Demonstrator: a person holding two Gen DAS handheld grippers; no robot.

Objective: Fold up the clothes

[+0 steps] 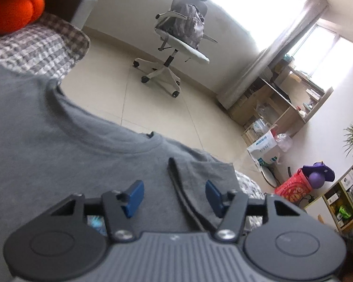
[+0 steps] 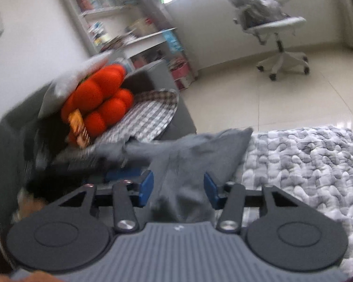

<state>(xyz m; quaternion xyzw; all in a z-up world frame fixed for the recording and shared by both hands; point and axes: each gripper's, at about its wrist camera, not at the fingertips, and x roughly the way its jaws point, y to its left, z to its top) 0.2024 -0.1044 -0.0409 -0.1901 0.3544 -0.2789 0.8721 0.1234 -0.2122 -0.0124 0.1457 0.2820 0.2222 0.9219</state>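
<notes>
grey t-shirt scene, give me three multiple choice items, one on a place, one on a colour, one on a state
1. Where does the orange plush toy lie?
A. on the office chair
B. on the checked cloth beside the grey t-shirt
C. on the floor

2. What colour are the pads of the tongs?
A. blue
B. red
C. white

3. How do the left tongs stand over the grey t-shirt?
A. clamped on the collar
B. open, pads apart above the cloth
C. holding the chair

Key: 1 B, the toy rests on the checked cloth, next to the shirt. 2 A, the pads show blue in both wrist views. 3 B, a clear gap stands between the pads, with shirt cloth lying flat under them.
</notes>
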